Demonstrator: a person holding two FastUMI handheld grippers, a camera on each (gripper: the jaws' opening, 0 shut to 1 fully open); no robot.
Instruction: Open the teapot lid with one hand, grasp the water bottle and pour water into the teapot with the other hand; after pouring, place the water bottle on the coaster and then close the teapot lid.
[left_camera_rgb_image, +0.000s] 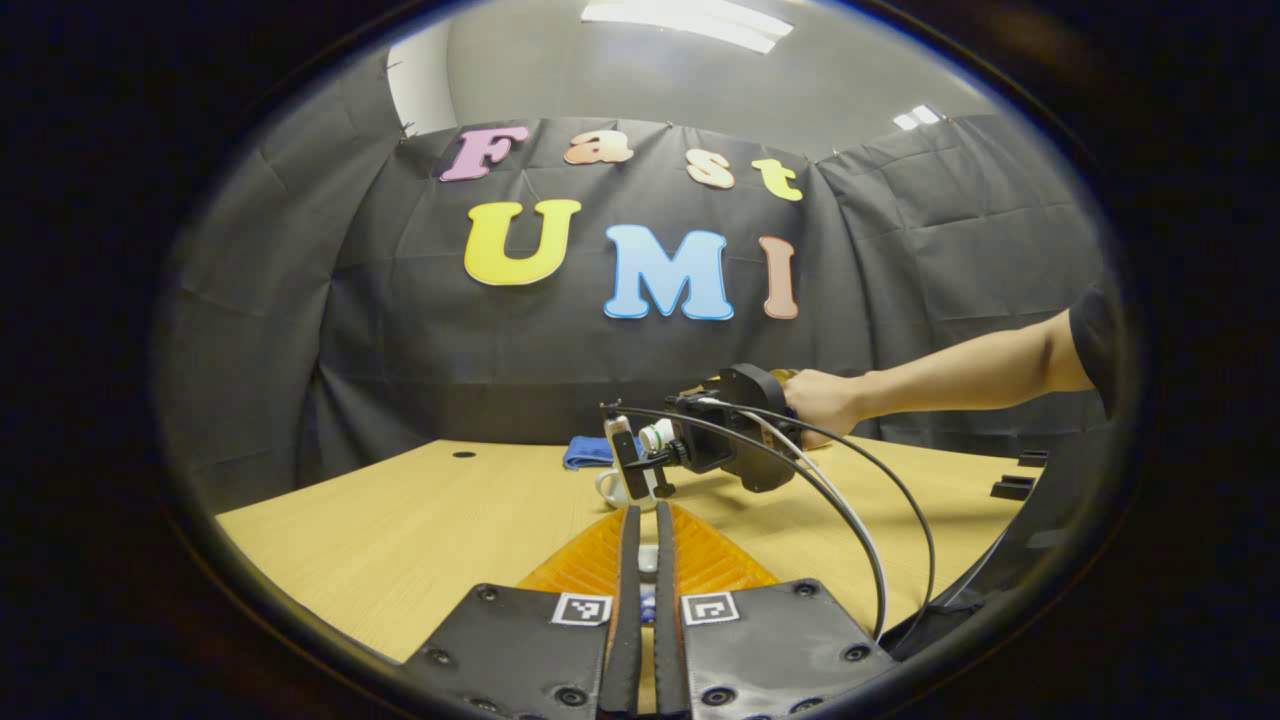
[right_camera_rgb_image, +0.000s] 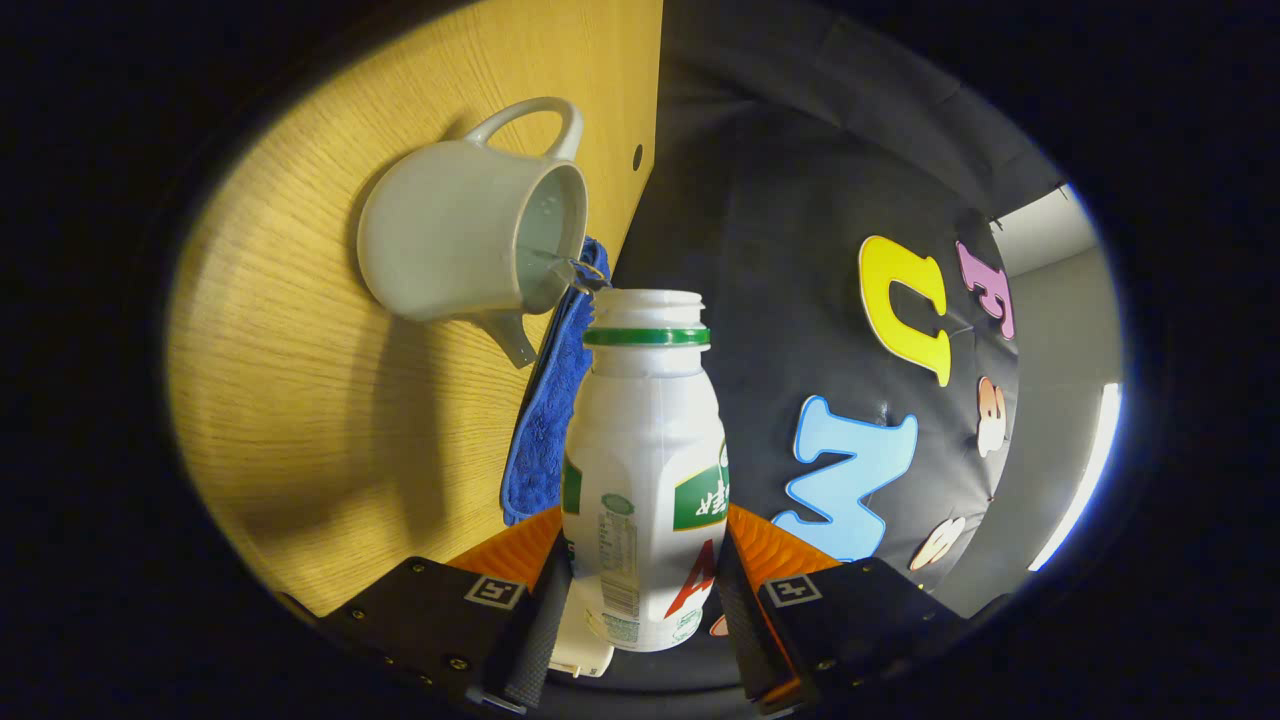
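In the right gripper view, my right gripper (right_camera_rgb_image: 645, 545) is shut on a white water bottle (right_camera_rgb_image: 640, 450) with a green neck ring and no cap. The bottle lies tipped on its side, its mouth at the rim of the open white teapot (right_camera_rgb_image: 450, 240). A thin stream of water (right_camera_rgb_image: 565, 268) runs into the pot. A blue cloth coaster (right_camera_rgb_image: 545, 420) lies just behind the teapot. In the left gripper view, my left gripper (left_camera_rgb_image: 647, 512) is held low, its fingers nearly together on a small white piece, the teapot lid (left_camera_rgb_image: 648, 560). Farther off, the right gripper (left_camera_rgb_image: 640, 465) tilts the bottle (left_camera_rgb_image: 656, 436) over the teapot (left_camera_rgb_image: 608, 488).
The wooden table (left_camera_rgb_image: 400, 530) has a small round hole (left_camera_rgb_image: 463, 454) at its far left. A person's bare arm (left_camera_rgb_image: 950, 375) reaches in from the right, and cables (left_camera_rgb_image: 850, 500) arc from the right gripper toward me. Small black items (left_camera_rgb_image: 1015, 487) sit at the table's right edge.
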